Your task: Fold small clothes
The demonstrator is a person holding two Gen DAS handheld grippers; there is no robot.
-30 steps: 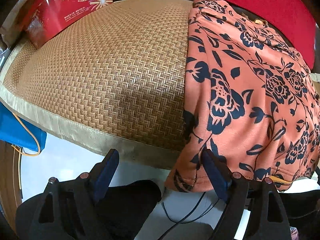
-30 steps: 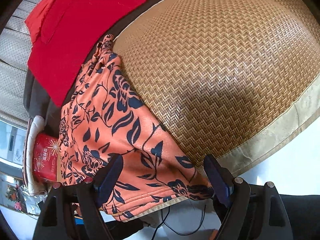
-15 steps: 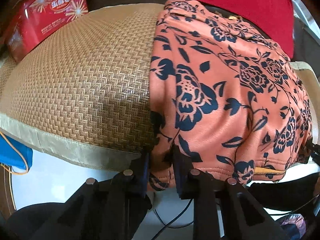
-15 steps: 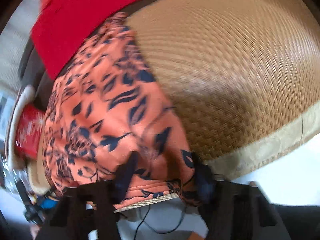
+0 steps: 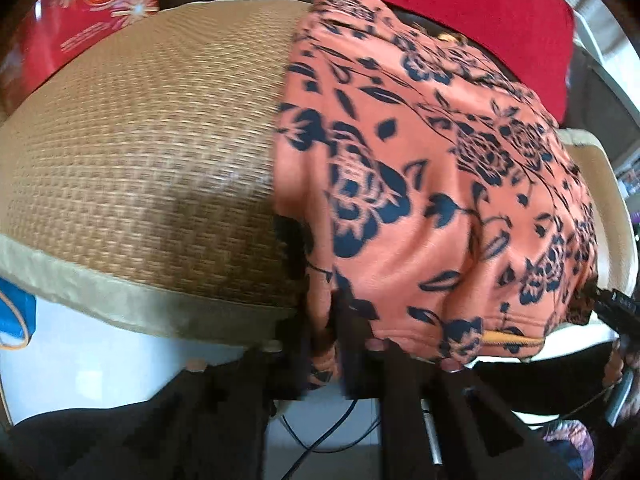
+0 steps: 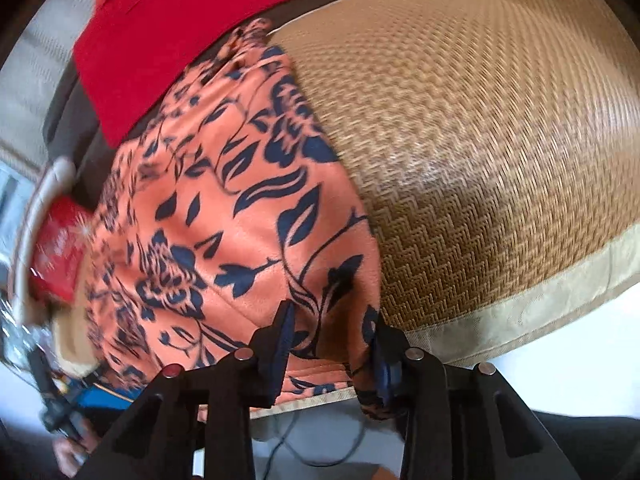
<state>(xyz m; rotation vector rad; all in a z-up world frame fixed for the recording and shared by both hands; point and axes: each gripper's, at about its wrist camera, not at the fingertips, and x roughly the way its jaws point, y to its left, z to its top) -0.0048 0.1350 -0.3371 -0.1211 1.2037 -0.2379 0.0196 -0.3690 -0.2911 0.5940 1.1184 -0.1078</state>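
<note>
An orange garment with dark blue flowers (image 5: 420,160) lies on a woven straw mat (image 5: 140,140), its near hem hanging over the mat's front edge. My left gripper (image 5: 324,320) is closing on the hem's left corner, the cloth pinched between its pads. In the right wrist view the same garment (image 6: 224,208) fills the left half, and my right gripper (image 6: 332,328) is shut on a bunched fold of the hem's right corner, beside the mat (image 6: 480,140).
A red cloth (image 5: 440,4) lies behind the garment, and a red printed box (image 5: 80,20) stands at the mat's far left. Below the mat's beige border are white floor, black cables (image 5: 320,432) and a blue item (image 5: 16,312).
Both grippers went from wide open to closed on the hem's two corners. Each moved in over the garment, and the right one rolled.
</note>
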